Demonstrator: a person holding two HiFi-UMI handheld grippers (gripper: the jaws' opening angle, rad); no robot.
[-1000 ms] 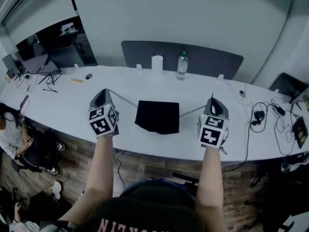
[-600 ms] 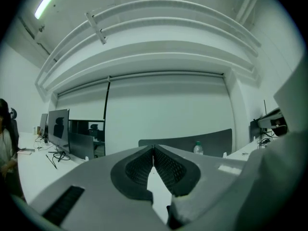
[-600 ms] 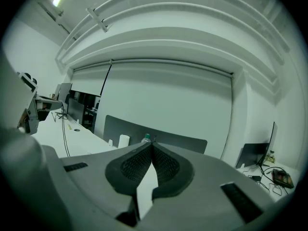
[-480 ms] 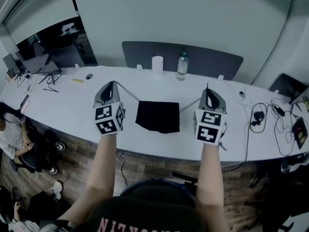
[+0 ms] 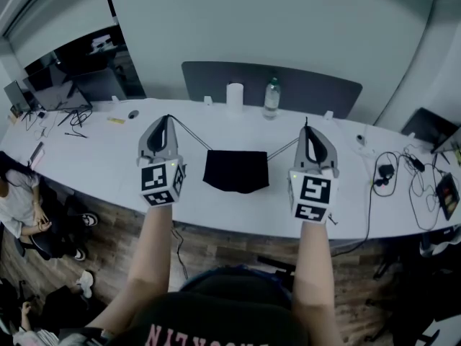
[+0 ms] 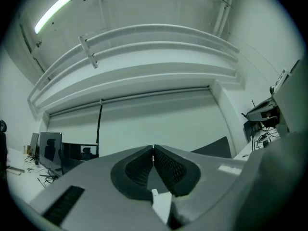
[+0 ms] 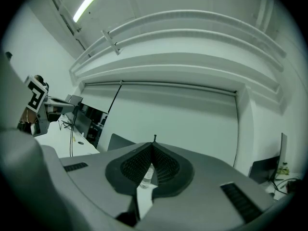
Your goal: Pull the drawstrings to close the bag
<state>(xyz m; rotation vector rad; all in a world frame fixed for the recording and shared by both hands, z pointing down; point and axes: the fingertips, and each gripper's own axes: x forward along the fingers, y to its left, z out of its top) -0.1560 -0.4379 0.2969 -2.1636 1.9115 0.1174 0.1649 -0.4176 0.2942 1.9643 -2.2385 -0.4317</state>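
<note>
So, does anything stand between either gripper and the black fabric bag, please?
Nothing visible does. The left gripper grips the thin dark left drawstring, the right gripper the right drawstring; both run clear to the black fabric bag. The white roll and clear plastic bottle stand behind it.

Office workspace. A long white bench (image 5: 101, 157) carries a grey divider panel (image 5: 216, 78). Monitors (image 5: 97, 83) stand upper left, cables (image 5: 400, 168) at right.

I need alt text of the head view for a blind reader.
Seen from above, a person's left gripper and right gripper each hold a taut drawstring of the black bag between them, at a long white table. A bottle and a white roll stand behind.
</note>
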